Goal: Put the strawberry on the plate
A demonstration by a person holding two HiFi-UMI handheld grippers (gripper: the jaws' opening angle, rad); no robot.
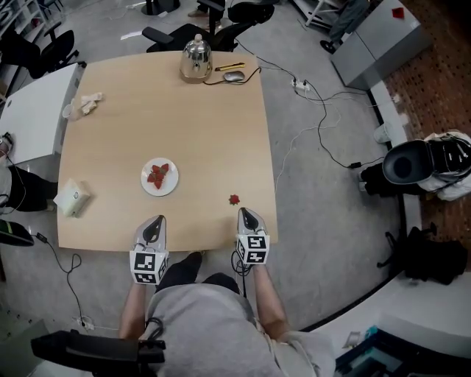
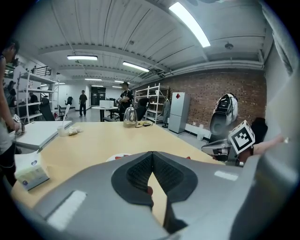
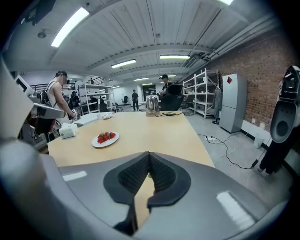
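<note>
Task not started, by look of things.
- Lone strawberry lay on worktop near front edge, just ahead of right claw, well apart from plate.
- Plate carried several strawberry pieces.
- Right claw pressed together, empty.
- Left claw likewise pressed together, nothing pinched.
- Left to do: pinch berry, carry to plate, release.

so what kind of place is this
Probably an open-plan lab or workshop office: a brick wall, metal shelving racks beside it, office chairs behind the wooden table, and cables trailing across the floor.
</note>
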